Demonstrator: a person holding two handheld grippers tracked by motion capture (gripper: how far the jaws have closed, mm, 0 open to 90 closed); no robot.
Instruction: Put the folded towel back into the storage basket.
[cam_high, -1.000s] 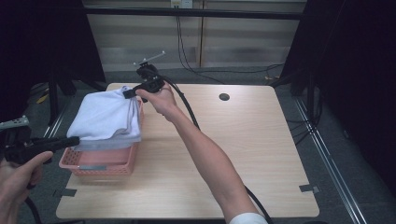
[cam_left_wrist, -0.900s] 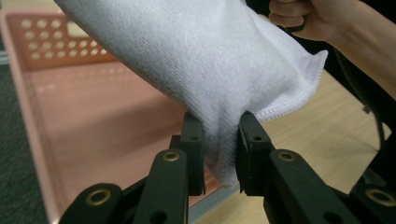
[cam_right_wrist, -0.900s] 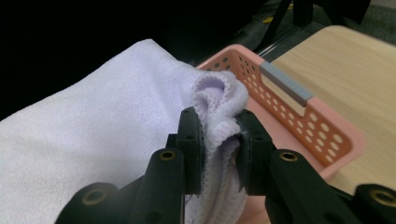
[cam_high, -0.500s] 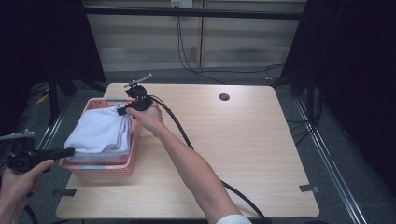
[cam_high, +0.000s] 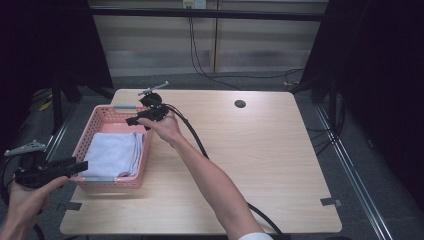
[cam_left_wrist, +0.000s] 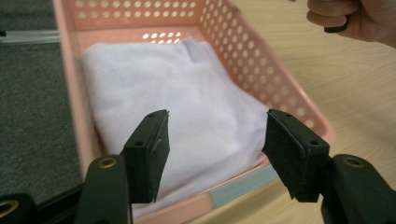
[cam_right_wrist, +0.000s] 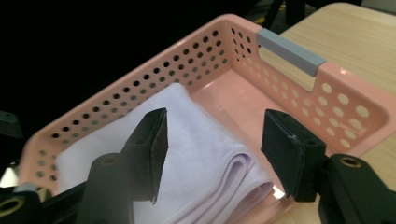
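Observation:
A folded white towel lies in the near half of a pink perforated basket at the table's left. My right gripper hovers open over the basket's far right rim, nothing between its jaws; its own view looks down on the towel and the basket. My left gripper is open at the basket's near left corner, off the table edge. Its view shows the towel inside the basket.
The basket has grey handle strips at both ends. A dark round hole sits in the wooden table at the far middle. The right gripper's black cable trails across the table. Grey floor lies left of the basket.
The towel, held above the basket a second ago, now lies folded inside it. My right gripper has let it go and drawn back to the far right rim. The left gripper shifted slightly.

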